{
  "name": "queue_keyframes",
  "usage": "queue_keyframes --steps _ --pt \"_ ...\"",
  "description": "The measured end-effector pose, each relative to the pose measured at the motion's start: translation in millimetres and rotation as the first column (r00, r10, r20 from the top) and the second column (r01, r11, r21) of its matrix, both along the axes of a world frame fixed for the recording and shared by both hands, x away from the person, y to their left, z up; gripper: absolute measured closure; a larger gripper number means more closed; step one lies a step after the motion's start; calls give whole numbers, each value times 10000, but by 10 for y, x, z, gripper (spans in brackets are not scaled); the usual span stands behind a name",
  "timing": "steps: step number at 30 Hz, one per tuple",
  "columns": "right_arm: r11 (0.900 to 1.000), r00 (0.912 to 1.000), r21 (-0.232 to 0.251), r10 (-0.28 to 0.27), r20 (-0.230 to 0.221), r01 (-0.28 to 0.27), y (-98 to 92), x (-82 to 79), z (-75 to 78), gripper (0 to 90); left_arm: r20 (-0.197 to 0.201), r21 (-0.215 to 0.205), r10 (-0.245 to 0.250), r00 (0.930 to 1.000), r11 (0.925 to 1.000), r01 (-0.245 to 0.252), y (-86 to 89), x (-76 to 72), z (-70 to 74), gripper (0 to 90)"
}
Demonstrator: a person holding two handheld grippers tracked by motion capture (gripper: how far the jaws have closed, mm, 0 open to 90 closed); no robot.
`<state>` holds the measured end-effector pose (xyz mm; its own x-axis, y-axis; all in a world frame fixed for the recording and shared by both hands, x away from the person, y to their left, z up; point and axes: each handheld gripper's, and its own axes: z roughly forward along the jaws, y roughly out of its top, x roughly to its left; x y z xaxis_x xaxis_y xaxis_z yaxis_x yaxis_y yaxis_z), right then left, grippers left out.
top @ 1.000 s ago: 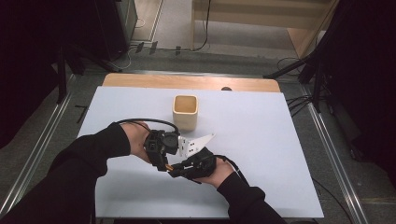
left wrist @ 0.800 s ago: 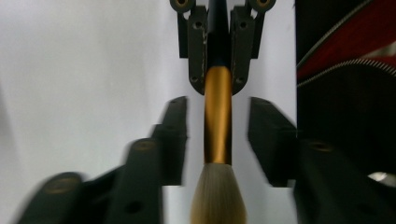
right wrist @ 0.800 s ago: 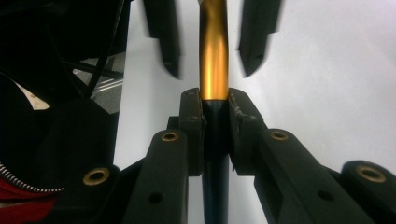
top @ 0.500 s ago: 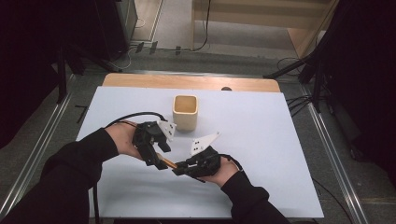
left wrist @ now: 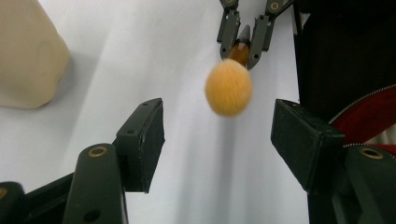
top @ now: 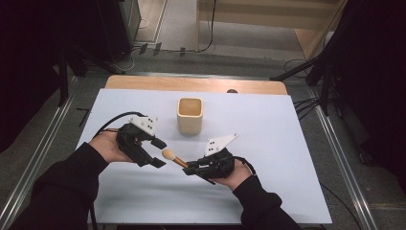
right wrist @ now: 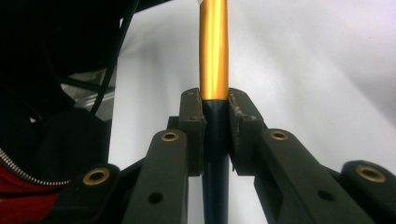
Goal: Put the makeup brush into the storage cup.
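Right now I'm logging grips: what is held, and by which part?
The right gripper clamps the brush by its dark handle just below the gold ferrule. The left gripper is open, holding nothing.

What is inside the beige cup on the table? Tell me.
The high view shows the cup's open mouth and inner walls, with nothing sticking out. Its bottom is hidden by the near wall, so I cannot tell if it is empty.

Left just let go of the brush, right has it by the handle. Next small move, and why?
Probably swing the right gripper toward the cup and tip the brush upright over its mouth. The right jaws are clamped on the handle, while the left gripper has just been opening and stands clear of the bristle head. The cup sits close beyond the brush with its mouth open.
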<state>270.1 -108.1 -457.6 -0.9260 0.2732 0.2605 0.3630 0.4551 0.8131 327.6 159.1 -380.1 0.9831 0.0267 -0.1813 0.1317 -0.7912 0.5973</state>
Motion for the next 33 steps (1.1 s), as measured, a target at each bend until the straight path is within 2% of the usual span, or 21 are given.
queue_keyframes --steps 1,6,11,13,16,18,23,30,33 --pt "10000 10000 31 -18 90 18 -5 2 1 789 90 -191 118 9999 9997 -117 24 -11 -20 359" --pt "9997 9999 218 -137 72 135 -40 1 9 789 -186 -737 631 9978 9952 -643 88 -40 -117 361" --pt "9990 9998 401 -216 12 216 -54 0 15 789 -425 -1479 1113 9929 9821 -1164 116 -87 -220 369" --pt "9987 9997 444 -233 -16 234 -56 0 18 789 -605 -1702 1187 9911 9771 -1274 112 -101 -257 370" --pt "9984 9997 509 -230 -52 232 -55 -2 19 789 -605 -1885 1226 9906 9732 -1320 92 -123 -299 379" --pt "9985 9997 501 -230 -2 230 -54 -2 18 789 -727 -2020 1342 9883 9684 -1464 75 -138 -325 385" --pt "9978 9997 618 -235 -89 240 -49 2 11 789 -1096 -2647 1568 9815 9472 -1809 50 -163 -384 416" --pt "9969 9997 749 -243 -88 249 -39 8 3 789 -1218 -2974 1724 9775 9332 -2017 15 -213 -439 451" --pt "9960 9995 841 -279 -132 289 -41 12 3 789 -1341 -3129 1919 9722 9227 -2253 22 -230 -465 466"
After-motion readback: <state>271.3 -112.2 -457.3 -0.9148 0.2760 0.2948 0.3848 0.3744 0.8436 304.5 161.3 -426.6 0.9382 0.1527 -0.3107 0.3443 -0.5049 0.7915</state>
